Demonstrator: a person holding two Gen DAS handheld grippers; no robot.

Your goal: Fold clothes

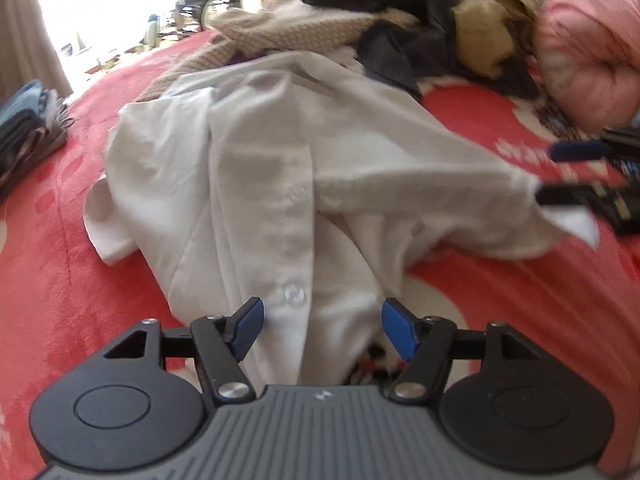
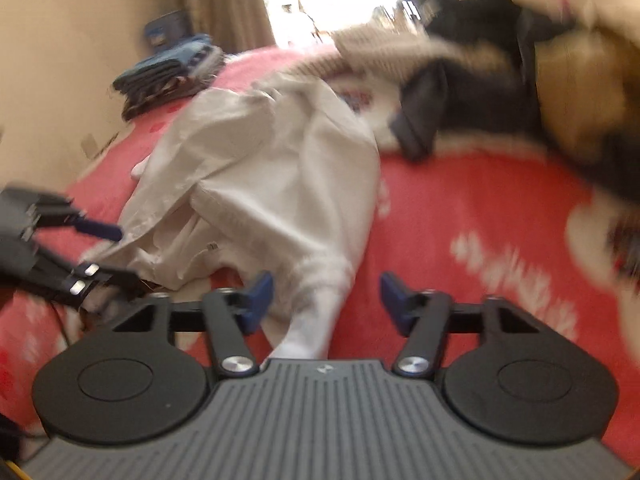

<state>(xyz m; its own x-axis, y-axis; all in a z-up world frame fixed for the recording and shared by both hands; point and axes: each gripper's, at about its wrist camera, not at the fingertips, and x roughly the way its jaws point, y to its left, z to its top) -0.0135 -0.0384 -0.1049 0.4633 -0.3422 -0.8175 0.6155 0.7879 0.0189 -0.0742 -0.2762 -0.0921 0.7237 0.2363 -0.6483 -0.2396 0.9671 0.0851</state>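
Left gripper (image 1: 322, 330) open over white shirt (image 1: 256, 152), right gripper (image 2: 326, 306) likewise.

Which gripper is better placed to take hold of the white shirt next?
Left, probably. The left gripper stands open over the white shirt, its button placket between the fingers. The right gripper is open too, with only a thin corner of cloth between its fingers, red bedspread beyond.

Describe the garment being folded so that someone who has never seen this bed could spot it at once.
Start from the red bedspread that covers the bed. In its middle, nearer than the heap of dark and tan clothes, lies a white shirt spread out loosely. It is the only plain white piece, with a buttoned front placket, unlike the beige knit behind it or the folded stack by the wall.
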